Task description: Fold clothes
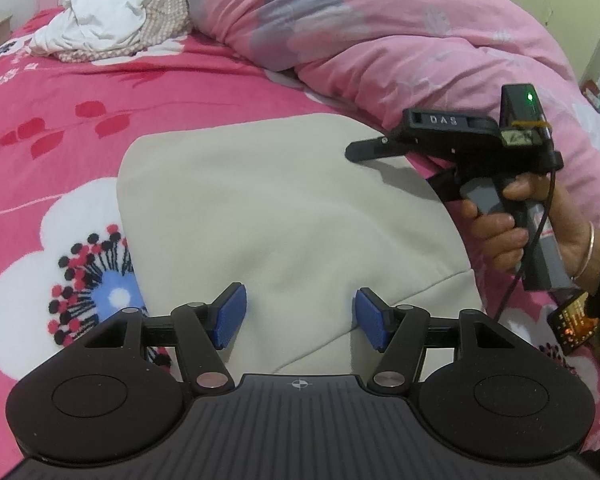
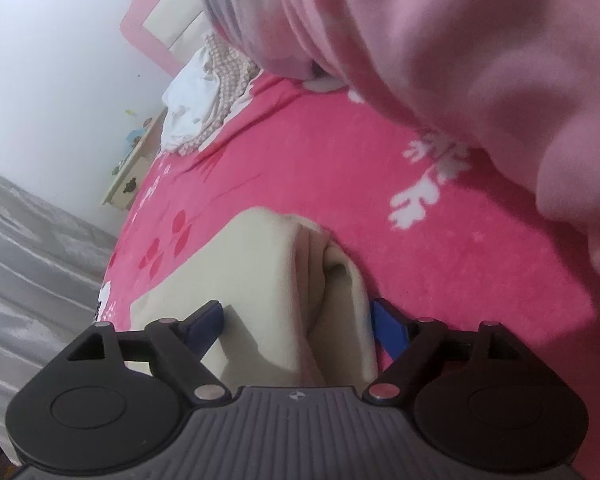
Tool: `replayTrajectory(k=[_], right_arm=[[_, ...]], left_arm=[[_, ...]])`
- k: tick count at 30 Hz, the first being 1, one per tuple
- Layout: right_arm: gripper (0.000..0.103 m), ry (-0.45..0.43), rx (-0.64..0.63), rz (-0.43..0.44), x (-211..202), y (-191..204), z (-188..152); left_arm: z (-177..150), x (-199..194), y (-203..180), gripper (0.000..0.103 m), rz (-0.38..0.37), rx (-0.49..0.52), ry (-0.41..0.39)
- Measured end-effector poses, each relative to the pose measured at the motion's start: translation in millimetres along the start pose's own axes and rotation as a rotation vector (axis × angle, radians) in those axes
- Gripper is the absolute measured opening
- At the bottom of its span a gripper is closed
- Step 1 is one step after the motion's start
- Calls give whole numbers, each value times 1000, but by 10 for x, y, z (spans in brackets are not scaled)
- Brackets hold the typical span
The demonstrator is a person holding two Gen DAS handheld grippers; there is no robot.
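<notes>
Mid-fold: cream garment (image 1: 284,208) lying folded on near pink bedsheet (image 1: 80,92). Left gripper (image 1: 298,316) spread, empty. Right gripper (image 2: 296,326) spread astride right edge. Next: pinch, fold across.

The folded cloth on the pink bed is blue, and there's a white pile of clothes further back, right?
Not quite. The folded cloth is cream, not blue, as the left wrist view shows. It does lie on the pink bed, with the white pile of clothes further back.

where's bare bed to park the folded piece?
Free: pink sheet between the cream garment and the white clothes pile. Crowded: the quilt bulges along the garment's far right, where the right gripper sits.
</notes>
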State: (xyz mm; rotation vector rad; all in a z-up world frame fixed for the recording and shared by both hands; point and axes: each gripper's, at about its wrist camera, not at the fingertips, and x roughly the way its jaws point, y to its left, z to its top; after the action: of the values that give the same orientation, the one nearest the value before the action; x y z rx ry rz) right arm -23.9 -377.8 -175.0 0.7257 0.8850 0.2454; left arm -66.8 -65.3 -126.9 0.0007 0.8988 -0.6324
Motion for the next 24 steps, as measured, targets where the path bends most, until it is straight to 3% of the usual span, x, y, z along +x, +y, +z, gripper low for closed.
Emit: replayTrajectory(k=[9,15,19,21,24], right_arm=[[83,61,105,103,-214,-139,-336],[85,48,192,141,-130,-227,-210],[86,36,182,151,-2,-200,-152],[72,45,174,164,-12,-180,-180],[62,72,201,213,-13,-239,-261]], left_arm=[[4,-3,77,61,-35,-19,-3],[-2,11,91,61,-44,-10,-7],[-8,0,121,61,-56,-17,-11],[-11,-8,144,61,-66,-26,-14],[-20,-8,174,61,-80,-33,-17]])
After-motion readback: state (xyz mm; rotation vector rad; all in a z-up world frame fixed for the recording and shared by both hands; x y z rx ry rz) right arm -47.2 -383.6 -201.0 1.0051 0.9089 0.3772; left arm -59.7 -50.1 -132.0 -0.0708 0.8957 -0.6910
